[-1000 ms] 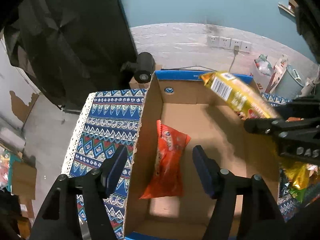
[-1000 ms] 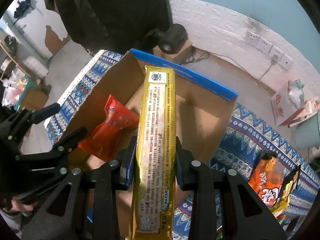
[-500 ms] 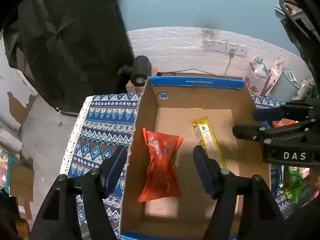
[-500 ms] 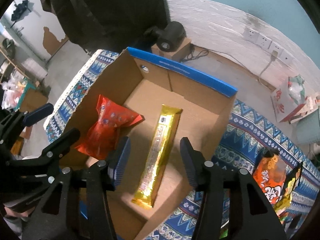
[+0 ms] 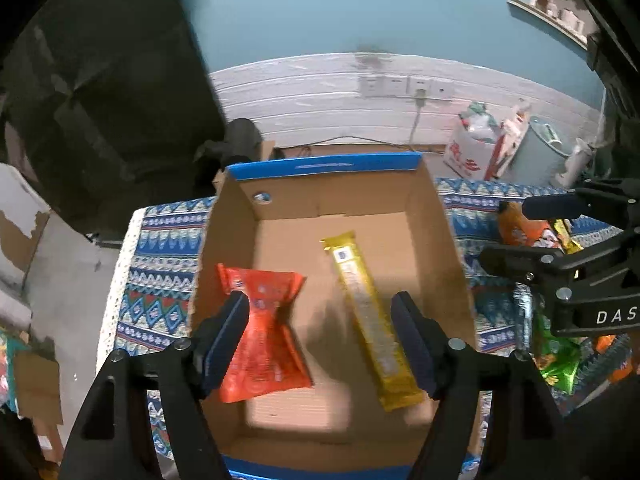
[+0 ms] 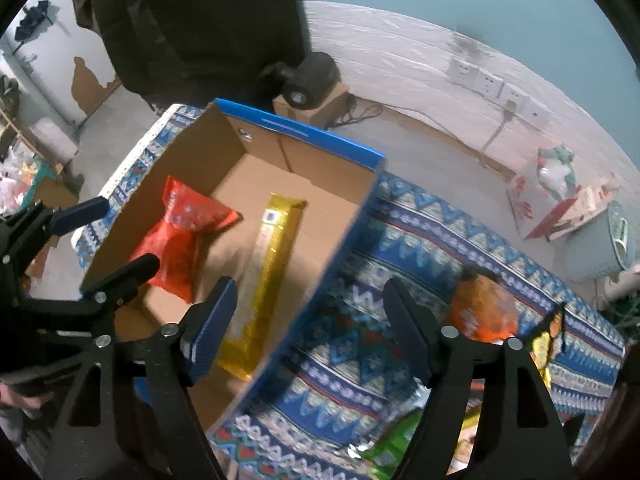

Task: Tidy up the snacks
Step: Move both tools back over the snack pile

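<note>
Left wrist view. Cardboard box (image 5: 436, 236), open-topped with a blue rim, sits on a blue patterned cloth (image 5: 160, 264). Inside, on the box floor: one red snack packet (image 5: 266, 332) at the left, one long yellow snack bar (image 5: 372, 316) to its right, lying lengthwise; the two are apart. Left gripper (image 5: 320, 340) hangs over the box with its jaws apart and opening; nothing is clamped, both snacks lying below on the box floor, the red one partly behind the left pad. Right gripper (image 5: 536, 232) enters from the right edge above the cloth, jaws apart, nothing between them. Loose snack packets beyond the box's right wall: an orange packet (image 5: 520, 230) and a green packet (image 5: 558, 358). Background: white panelled wall with wall sockets (image 5: 404, 86), a grey bin (image 5: 542, 152), a dark curtain (image 5: 100, 80).

Right wrist view. Right gripper (image 6: 308, 332) hangs over the box's right wall (image 6: 344, 248) and the cloth (image 6: 420, 248), jaws wide and opening, empty. Red snack packet (image 6: 180, 236) and yellow snack bar (image 6: 268, 280) lie side by side in the box. Orange packet (image 6: 482, 308) and green packet (image 6: 394, 444) rest on the cloth outside the box, to the right. Left gripper (image 6: 104, 236) shows at the left edge over the box's left side, jaws apart. Picture is motion-blurred across the cloth.
</note>
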Tool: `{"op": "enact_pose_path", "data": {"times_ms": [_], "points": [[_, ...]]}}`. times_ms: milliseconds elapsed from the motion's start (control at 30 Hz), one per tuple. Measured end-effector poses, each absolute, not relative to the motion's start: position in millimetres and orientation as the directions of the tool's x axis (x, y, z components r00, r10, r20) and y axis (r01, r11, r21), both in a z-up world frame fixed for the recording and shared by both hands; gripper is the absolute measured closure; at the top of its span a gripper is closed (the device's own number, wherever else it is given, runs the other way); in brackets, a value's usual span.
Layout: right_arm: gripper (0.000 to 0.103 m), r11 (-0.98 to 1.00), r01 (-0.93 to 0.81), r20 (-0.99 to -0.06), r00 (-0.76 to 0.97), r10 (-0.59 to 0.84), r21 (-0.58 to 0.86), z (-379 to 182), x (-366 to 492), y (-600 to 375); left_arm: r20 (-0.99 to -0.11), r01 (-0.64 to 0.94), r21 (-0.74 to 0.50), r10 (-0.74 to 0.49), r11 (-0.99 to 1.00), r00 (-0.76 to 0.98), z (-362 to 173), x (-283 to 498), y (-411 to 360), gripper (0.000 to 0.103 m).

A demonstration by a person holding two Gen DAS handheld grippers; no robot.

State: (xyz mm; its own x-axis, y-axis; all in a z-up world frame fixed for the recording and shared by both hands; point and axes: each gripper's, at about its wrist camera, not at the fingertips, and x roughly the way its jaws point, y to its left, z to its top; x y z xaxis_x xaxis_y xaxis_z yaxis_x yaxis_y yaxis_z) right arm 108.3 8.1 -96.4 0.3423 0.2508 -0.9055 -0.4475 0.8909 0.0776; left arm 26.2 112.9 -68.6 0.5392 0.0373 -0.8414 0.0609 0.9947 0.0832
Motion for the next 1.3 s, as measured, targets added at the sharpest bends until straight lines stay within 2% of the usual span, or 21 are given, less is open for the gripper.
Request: {"op": "enact_pose_path", "data": {"times_ms": [200, 733, 1300], "points": [[0.025, 0.907, -0.418, -0.909, 0.357, 0.215, 0.05, -93, 93, -30, -0.853, 0.134, 0.066, -0.014, 0.989, 0.522, -67, 24, 78, 0.028], [0.024, 0.968, -0.251, -0.916, 0.382, 0.124, 0.027, -95, 63, -140, -0.892, 0.321, 0.106, -0.052, 0.941, 0.449, -86, 9, -18, 0.024], [0.023, 1.0, -0.027, -0.94, 0.341, 0.023, 0.014, -121, 27, -259, -0.953, 0.431, 0.027, -0.107, 0.902, 0.283, -118, -6, -102, 0.022]]}}
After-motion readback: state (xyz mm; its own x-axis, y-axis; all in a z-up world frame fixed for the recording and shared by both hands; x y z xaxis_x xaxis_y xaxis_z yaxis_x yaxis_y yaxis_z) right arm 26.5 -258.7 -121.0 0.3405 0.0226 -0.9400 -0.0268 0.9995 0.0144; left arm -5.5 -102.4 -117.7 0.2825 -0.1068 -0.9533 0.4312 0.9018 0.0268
